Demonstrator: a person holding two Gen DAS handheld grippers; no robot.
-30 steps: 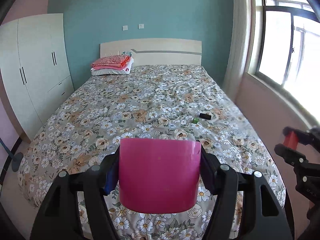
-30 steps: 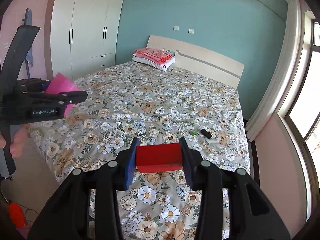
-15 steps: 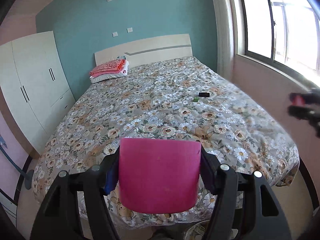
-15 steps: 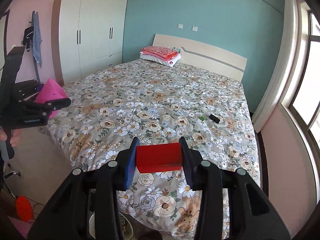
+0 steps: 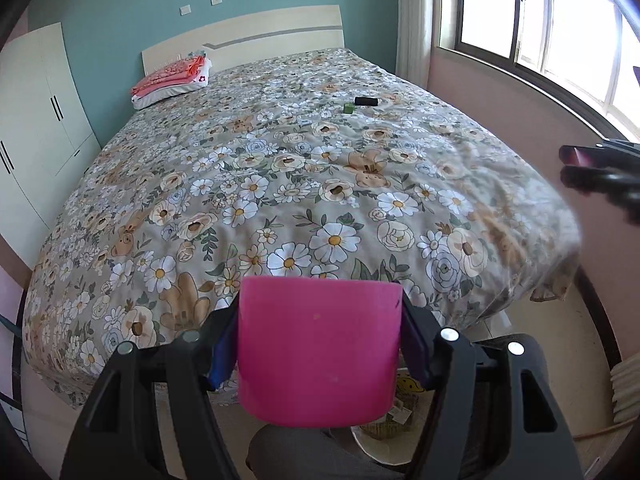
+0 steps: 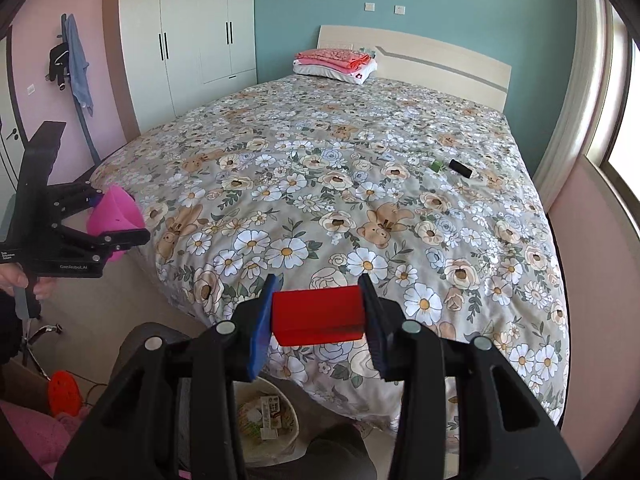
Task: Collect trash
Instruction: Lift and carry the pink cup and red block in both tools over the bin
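Both claws are busy: left gripper (image 5: 320, 344) is clamped on one pink cup (image 5: 319, 350) at bottom center, sides pinched, though I can't tell which way its mouth faces; right gripper (image 6: 318, 316) is squeezing one red block (image 6: 318, 314), long axis running across between the fingers. Under them, bottom of frame, sits one wastebasket (image 6: 267, 424) with wrappers inside. Further out on the floral bed (image 6: 320, 200), mid right, two small bits: a green piece (image 6: 436, 166) and a black object (image 6: 460, 168) lying diagonally beside it.

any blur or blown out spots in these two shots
Left wrist view: the window is blown out white, and the right gripper and nearby bed corner smear with motion blur. Right wrist view: sharp throughout, only fisheye bending at the wardrobe.
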